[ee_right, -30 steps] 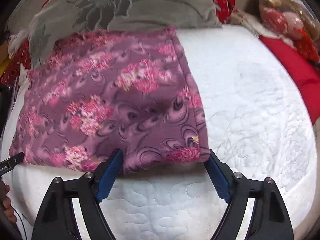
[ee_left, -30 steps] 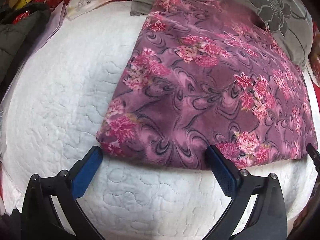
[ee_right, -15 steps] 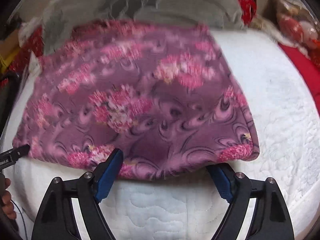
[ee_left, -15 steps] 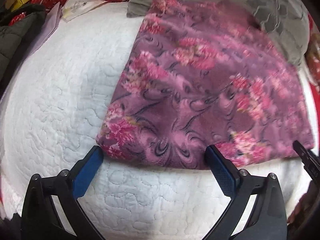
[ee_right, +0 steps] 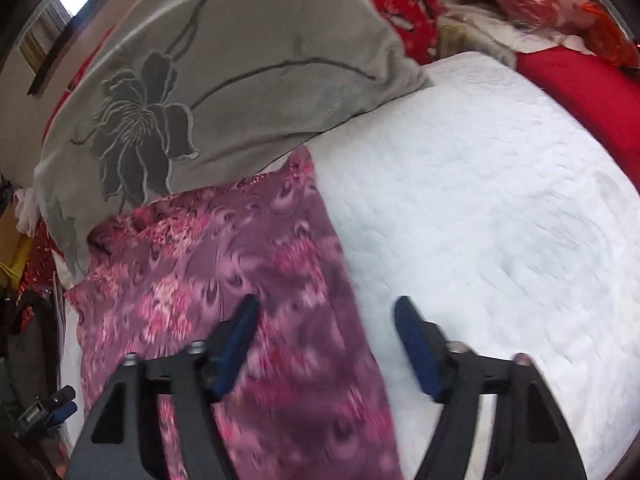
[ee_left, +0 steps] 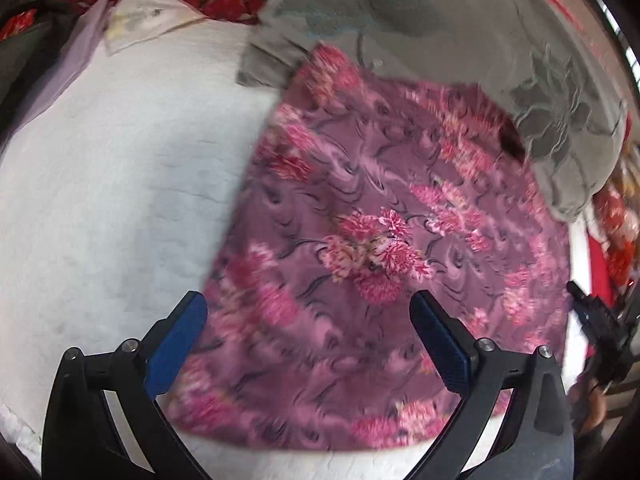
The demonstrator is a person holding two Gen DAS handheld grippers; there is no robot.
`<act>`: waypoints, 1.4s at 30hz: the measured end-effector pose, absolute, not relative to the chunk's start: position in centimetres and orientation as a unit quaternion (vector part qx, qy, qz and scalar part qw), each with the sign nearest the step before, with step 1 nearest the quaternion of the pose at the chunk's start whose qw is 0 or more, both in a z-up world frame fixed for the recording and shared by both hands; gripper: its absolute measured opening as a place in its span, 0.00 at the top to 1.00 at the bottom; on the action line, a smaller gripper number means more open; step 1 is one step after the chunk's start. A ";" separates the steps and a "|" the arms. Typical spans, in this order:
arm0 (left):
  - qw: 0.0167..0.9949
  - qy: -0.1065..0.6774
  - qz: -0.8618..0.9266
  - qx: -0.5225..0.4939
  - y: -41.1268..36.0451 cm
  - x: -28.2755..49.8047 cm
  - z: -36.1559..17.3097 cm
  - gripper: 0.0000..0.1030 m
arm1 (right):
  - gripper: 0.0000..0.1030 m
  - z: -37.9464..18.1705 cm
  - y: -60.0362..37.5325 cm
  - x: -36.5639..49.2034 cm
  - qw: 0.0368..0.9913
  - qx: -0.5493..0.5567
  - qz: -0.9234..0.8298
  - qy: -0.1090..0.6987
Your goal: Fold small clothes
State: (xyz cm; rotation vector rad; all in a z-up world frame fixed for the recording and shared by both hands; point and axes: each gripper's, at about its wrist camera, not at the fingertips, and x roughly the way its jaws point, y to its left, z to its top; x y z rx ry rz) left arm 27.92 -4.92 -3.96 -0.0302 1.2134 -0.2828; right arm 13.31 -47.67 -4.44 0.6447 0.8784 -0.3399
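Showing no legible txt: floral cloth (ee_left: 380, 240)

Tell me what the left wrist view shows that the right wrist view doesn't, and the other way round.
Only the left wrist view: the left claw open over the purple floral garment, pale folded cloths at top left, and part of the right claw at its right edge.

Only the right wrist view: the right claw, its jaws closing astride the garment's right edge, and a solid red cloth.

Both: the garment, white quilted bedcover, grey flower-patterned pillow.
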 end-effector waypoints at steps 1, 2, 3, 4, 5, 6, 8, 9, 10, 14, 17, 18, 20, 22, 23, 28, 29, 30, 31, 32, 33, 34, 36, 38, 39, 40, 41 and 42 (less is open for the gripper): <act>0.810 0.573 -0.128 -0.002 -5.5 28.2 -4.6 0.01 | 0.75 -4.8 -47.5 13.9 0.843 0.298 -0.160 0.419; 0.807 0.578 -0.123 0.010 -6.0 28.4 -5.4 0.00 | 0.76 -5.2 -47.2 14.5 0.839 0.282 -0.173 0.431; 0.809 0.575 -0.118 0.015 -6.3 28.4 -5.7 0.00 | 0.76 -5.8 -46.9 14.9 0.838 0.269 -0.178 0.441; 0.813 0.570 -0.118 0.015 -6.3 28.4 -5.5 0.00 | 0.75 -5.7 -47.0 15.0 0.841 0.263 -0.181 0.437; 0.812 0.570 -0.122 0.017 -6.3 28.4 -5.1 0.01 | 0.75 -5.3 -46.9 14.6 0.844 0.257 -0.188 0.432; 0.812 0.570 -0.127 0.015 -6.2 28.3 -4.7 0.01 | 0.74 -4.8 -46.6 14.2 0.848 0.248 -0.194 0.427; 0.819 0.557 -0.139 0.001 -5.8 27.9 -3.7 0.01 | 0.70 -3.5 -45.6 12.8 0.868 0.242 -0.179 0.394; 0.824 0.550 -0.137 0.000 -5.6 27.5 -3.4 0.01 | 0.70 -3.1 -45.0 11.9 0.878 0.248 -0.163 0.375; 0.824 0.550 -0.133 0.007 -5.7 27.3 -3.6 0.01 | 0.67 -3.2 -44.6 11.5 0.879 0.254 -0.150 0.374; 0.803 0.581 -0.127 0.045 -5.7 26.5 -5.4 0.01 | 0.53 -4.8 -42.0 11.9 0.871 0.208 -0.140 0.422; 0.800 0.580 -0.145 0.046 -4.5 26.2 -4.3 0.01 | 0.51 -2.8 -39.3 11.8 0.880 0.186 -0.127 0.418; 0.802 0.579 -0.145 0.034 -3.5 26.4 -3.9 0.01 | 0.51 -2.1 -38.4 11.7 0.887 0.184 -0.109 0.410; 0.804 0.579 -0.134 0.011 -1.4 27.2 -3.1 0.01 | 0.50 -1.0 -34.8 11.9 0.898 0.151 -0.065 0.408; 0.803 0.584 -0.122 -0.015 0.8 28.2 -2.6 0.01 | 0.47 -0.7 -30.7 12.1 0.900 0.115 -0.011 0.419; 0.801 0.586 -0.116 -0.029 1.9 28.6 -2.4 0.01 | 0.46 -0.8 -28.1 12.2 0.900 0.094 0.018 0.426; 0.790 0.599 -0.104 -0.079 5.8 30.5 -2.1 0.01 | 0.45 -2.3 -16.6 12.0 0.886 -0.015 0.125 0.446; 0.789 0.600 -0.102 -0.081 6.3 30.8 -2.1 0.01 | 0.45 -2.7 -14.4 12.0 0.884 -0.040 0.138 0.446; 0.789 0.601 -0.101 -0.082 6.8 31.1 -2.1 0.01 | 0.45 -3.2 -12.3 12.1 0.881 -0.063 0.148 0.445; 0.788 0.602 -0.100 -0.083 7.1 31.3 -2.1 0.01 | 0.45 -3.5 -10.9 12.2 0.880 -0.079 0.154 0.443; 0.788 0.602 -0.100 -0.084 7.5 31.2 -2.2 0.01 | 0.45 -3.7 -9.5 12.2 0.879 -0.098 0.154 0.440; 0.786 0.603 -0.102 -0.087 7.9 31.5 -2.2 0.01 | 0.45 -4.2 -8.1 12.4 0.880 -0.119 0.150 0.435; 0.784 0.606 -0.104 -0.089 7.8 32.1 -2.4 0.01 | 0.45 -4.6 -6.9 12.8 0.880 -0.136 0.145 0.432; 0.778 0.611 -0.108 -0.095 8.0 32.7 -2.8 0.01 | 0.45 -5.5 -5.0 13.6 0.883 -0.165 0.124 0.421; 0.774 0.615 -0.115 -0.099 8.1 32.6 -2.8 0.01 | 0.45 -5.9 -3.6 14.3 0.893 -0.198 0.096 0.393; 0.771 0.617 -0.119 -0.100 8.0 32.7 -2.8 0.01 | 0.45 -6.0 -3.2 14.6 0.896 -0.213 0.080 0.381; 0.769 0.618 -0.123 -0.102 7.8 32.9 -2.8 0.01 | 0.48 -6.0 -2.9 15.0 0.898 -0.224 0.066 0.374; 0.767 0.619 -0.131 -0.105 7.5 33.1 -2.8 0.01 | 0.49 -6.0 -3.1 15.5 0.898 -0.229 0.059 0.371; 0.764 0.620 -0.140 -0.109 7.3 33.3 -2.7 0.01 | 0.49 -6.0 -3.1 16.0 0.901 -0.232 0.049 0.363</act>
